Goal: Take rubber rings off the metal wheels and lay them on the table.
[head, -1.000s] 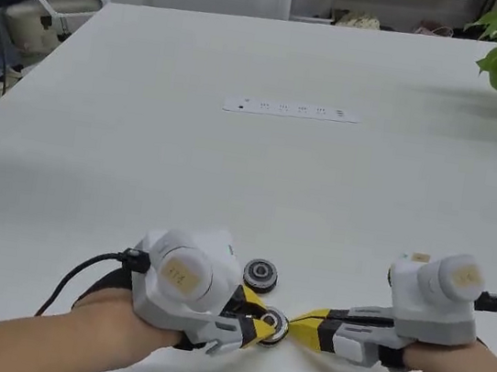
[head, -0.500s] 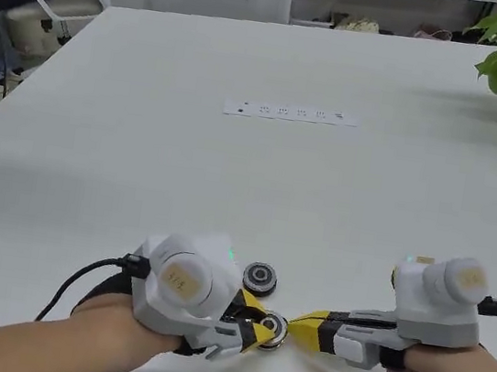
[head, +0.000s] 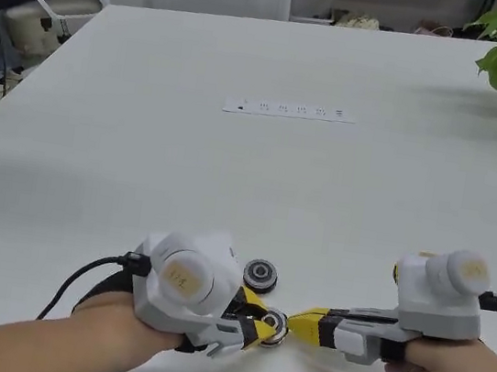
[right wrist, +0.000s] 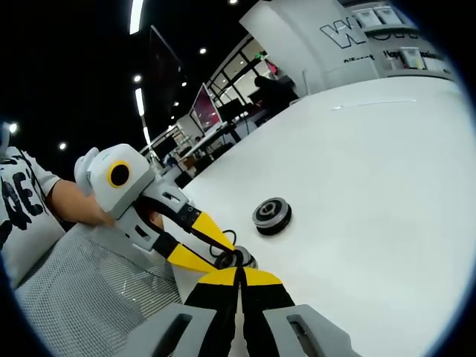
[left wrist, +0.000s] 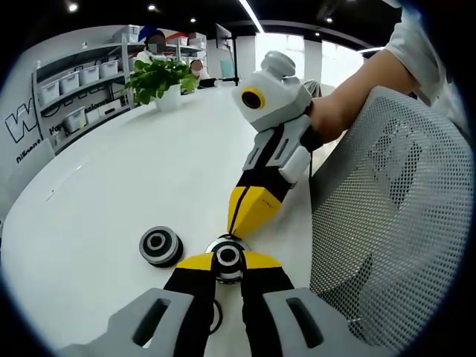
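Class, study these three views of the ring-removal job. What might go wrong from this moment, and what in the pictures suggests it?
1. The left gripper holds the small wheel by its jaw tips alone; a pull by the right gripper might twist it free.
2. The work sits near the table front edge, beside a mesh chair, so a slipped wheel might fall off.
3. The second wheel lies close and might get knocked.

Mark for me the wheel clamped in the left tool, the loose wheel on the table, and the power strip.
Clamped wheel (left wrist: 227, 256): left gripper view, on its metal hub.
Loose wheel (head: 260, 274): head view, on its centre hub.
Power strip (head: 289, 110): head view, middle of its white top.
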The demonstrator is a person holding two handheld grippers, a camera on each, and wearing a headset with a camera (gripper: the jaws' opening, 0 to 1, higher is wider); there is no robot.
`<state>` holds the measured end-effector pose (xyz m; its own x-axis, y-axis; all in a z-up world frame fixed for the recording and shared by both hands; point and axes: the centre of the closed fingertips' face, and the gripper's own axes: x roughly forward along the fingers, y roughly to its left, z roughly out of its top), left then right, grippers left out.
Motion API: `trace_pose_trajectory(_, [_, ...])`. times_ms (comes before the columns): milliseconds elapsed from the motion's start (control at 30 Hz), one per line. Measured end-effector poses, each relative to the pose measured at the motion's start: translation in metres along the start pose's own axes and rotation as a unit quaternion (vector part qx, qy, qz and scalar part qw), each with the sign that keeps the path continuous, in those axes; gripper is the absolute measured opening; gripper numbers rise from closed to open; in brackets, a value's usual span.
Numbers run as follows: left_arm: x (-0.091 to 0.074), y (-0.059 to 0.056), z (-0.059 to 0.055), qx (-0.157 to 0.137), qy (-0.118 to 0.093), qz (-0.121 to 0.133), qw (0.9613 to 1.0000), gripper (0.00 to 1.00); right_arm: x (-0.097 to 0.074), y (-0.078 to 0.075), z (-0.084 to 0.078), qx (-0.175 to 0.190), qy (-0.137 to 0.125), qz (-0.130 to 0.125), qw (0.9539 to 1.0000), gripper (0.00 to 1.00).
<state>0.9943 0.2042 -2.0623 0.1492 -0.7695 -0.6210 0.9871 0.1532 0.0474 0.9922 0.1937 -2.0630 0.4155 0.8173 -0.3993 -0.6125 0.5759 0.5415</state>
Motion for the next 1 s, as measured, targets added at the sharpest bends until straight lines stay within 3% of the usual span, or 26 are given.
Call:
trace_pose_trajectory(367, [0.000, 0.000, 0.000, -0.001, 0.003, 0.001, 1.0000, 0.07, 0.002, 0.003, 0.001, -0.008, 0.001, 0.005, 1.0000, 0.00])
trace_pose_trajectory(500, [0.000, 0.000, 0.000, 0.000, 0.003, 0.001, 1.0000, 0.07, 0.004, 0.007, 0.001, -0.030, 0.010, 0.006, 0.9995, 0.00])
trace_pose_trajectory(667, [0.001, -0.002, 0.001, 0.000, 0.002, -0.002, 1.0000, 0.07, 0.008, 0.017, 0.004, -0.043, 0.009, 0.029, 0.9986, 0.00])
trace_pose_trajectory(700, [0.001, -0.003, 0.001, 0.002, 0.002, -0.002, 1.0000, 0.07, 0.009, 0.028, 0.005, -0.051, 0.007, 0.058, 0.9970, 0.00])
trace_pose_trajectory(733, [0.001, -0.003, 0.001, 0.002, 0.003, -0.002, 1.0000, 0.07, 0.011, 0.023, 0.012, -0.073, -0.005, 0.039, 0.9965, 0.00])
trace_pose_trajectory(767, [0.001, -0.003, 0.001, 0.002, 0.003, -0.002, 1.0000, 0.07, 0.009, 0.020, 0.007, -0.088, 0.014, 0.033, 0.9954, 0.00])
trace_pose_trajectory(1000, [0.002, -0.002, 0.002, 0.001, 0.001, -0.003, 1.0000, 0.07, 0.007, 0.016, 0.006, -0.075, 0.006, 0.027, 0.9968, 0.00])
